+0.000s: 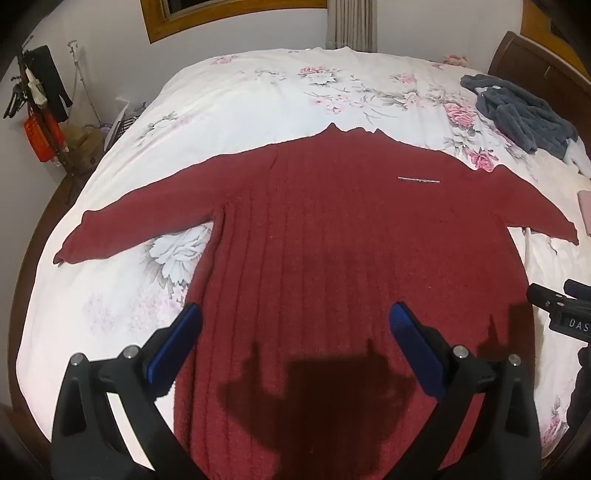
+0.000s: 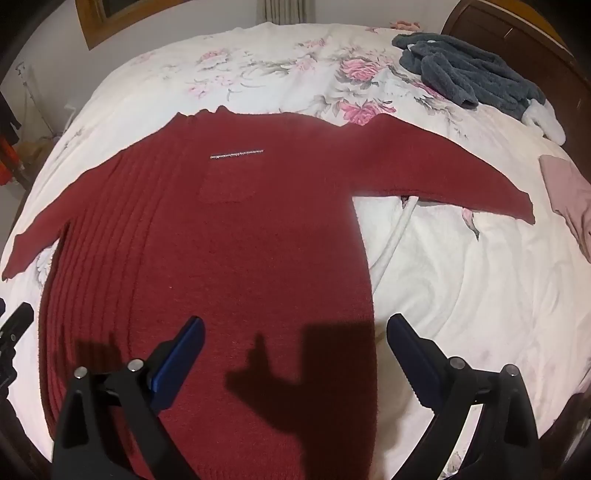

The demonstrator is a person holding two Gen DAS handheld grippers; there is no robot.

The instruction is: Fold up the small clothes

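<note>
Ribbed red sweater (image 1: 332, 229) flat — sleeves spread | left gripper (image 1: 295, 325), right gripper (image 2: 295, 332) fingers released

Far ahead of my claw I see a wooden window frame (image 1: 236, 22) and grey curtain (image 1: 351, 26); off left, an orange basket (image 1: 38, 138) beside the bed (image 1: 258, 85).
</note>
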